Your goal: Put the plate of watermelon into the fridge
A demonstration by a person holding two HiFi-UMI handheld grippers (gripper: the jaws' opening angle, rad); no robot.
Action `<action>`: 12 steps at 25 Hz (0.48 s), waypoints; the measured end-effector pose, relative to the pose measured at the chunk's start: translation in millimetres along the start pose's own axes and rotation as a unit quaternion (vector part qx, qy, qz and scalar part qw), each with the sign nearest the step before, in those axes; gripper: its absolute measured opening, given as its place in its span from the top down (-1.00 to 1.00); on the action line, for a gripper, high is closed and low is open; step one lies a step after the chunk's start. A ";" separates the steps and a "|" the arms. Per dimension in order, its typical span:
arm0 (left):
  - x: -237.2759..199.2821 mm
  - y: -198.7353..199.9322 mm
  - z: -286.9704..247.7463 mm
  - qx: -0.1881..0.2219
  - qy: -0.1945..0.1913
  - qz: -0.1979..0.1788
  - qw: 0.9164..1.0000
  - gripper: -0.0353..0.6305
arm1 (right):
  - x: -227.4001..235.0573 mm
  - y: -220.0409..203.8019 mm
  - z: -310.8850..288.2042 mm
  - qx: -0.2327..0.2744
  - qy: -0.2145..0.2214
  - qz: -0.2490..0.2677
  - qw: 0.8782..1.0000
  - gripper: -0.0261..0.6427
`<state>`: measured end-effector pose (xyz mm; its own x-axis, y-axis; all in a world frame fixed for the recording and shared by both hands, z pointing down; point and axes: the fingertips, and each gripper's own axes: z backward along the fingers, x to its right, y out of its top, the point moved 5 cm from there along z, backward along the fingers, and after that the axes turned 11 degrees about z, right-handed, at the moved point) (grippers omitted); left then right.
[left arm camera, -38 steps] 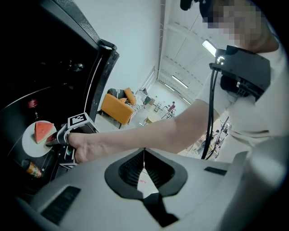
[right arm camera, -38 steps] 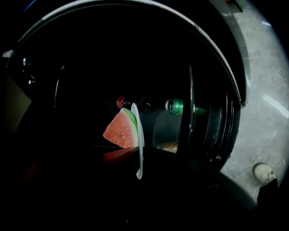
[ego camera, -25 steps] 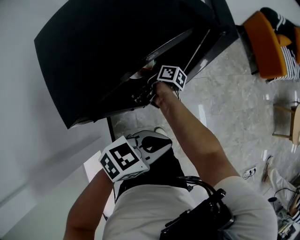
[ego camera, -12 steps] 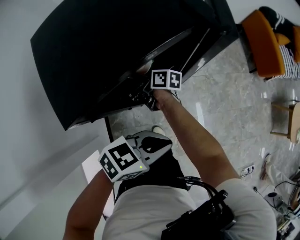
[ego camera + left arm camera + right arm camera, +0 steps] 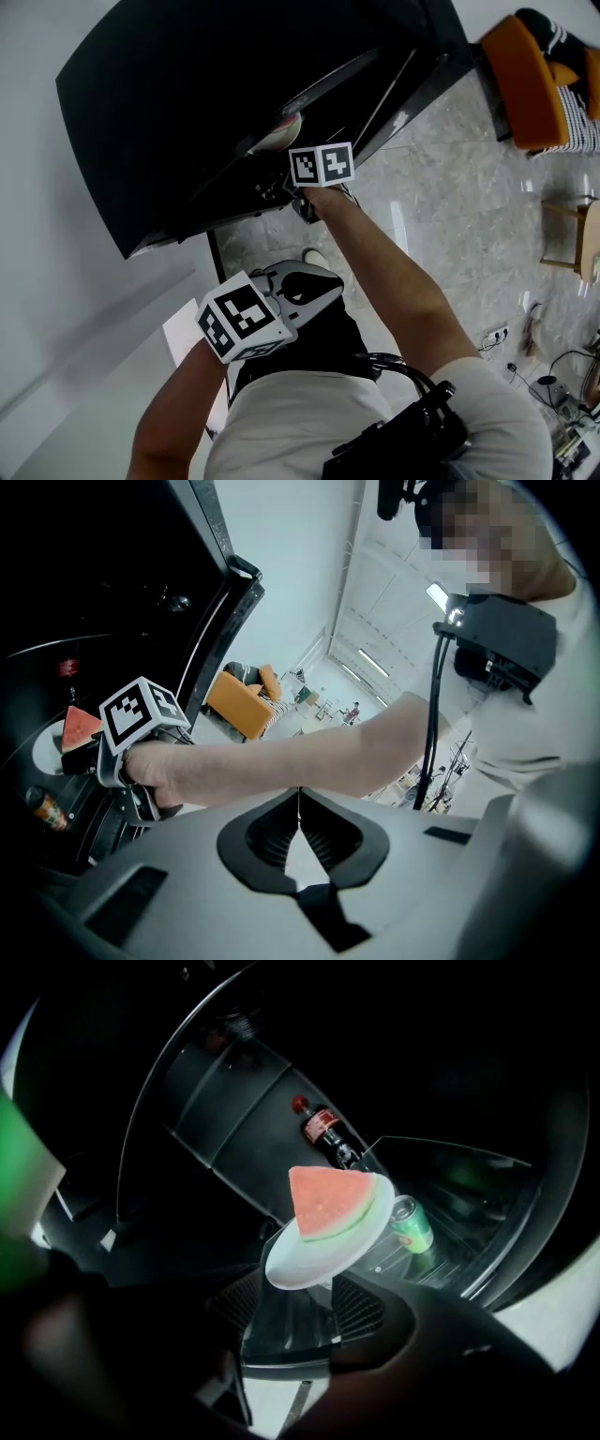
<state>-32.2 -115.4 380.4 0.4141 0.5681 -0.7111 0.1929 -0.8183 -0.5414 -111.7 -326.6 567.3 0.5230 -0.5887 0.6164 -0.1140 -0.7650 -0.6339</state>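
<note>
So the right gripper (image 5: 298, 1305) was opening its jaws, nothing pinched, plate (image 5: 298, 1265) of watermelon (image 5: 330, 1199) sitting on the fridge shelf (image 5: 286, 1333) just past the tips. The left gripper (image 5: 300, 808) was closed, empty. Best bet looked like backing straight out without clipping the rim.

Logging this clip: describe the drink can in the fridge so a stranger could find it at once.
Look into the dark open fridge, at the white plate carrying the watermelon wedge. Just right of that plate in the right gripper view is a small can. It is the only green item, shorter than the dark red-capped bottle beyond the plate.
</note>
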 end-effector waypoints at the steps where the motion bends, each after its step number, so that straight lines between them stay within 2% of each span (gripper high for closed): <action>1: 0.7 -0.1 -0.4 0.000 -0.001 0.001 1.000 0.85 | 0.7 -0.5 0.7 -0.001 -0.003 0.003 1.000 0.21; 8: 4.1 -3.4 -2.8 0.000 -0.004 0.004 1.000 0.85 | 3.8 -3.6 5.7 0.003 -0.001 -0.004 1.000 0.22; 12: 3.6 -4.9 -2.0 0.000 -0.005 0.005 1.000 0.85 | 5.8 -1.5 9.3 0.044 0.027 -0.058 0.997 0.21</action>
<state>-29.9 -109.6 381.4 0.4075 0.5614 -0.7202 0.1889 -0.8235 -0.5350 -100.7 -326.5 567.5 0.4827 -0.5127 0.7100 0.0206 -0.8039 -0.5945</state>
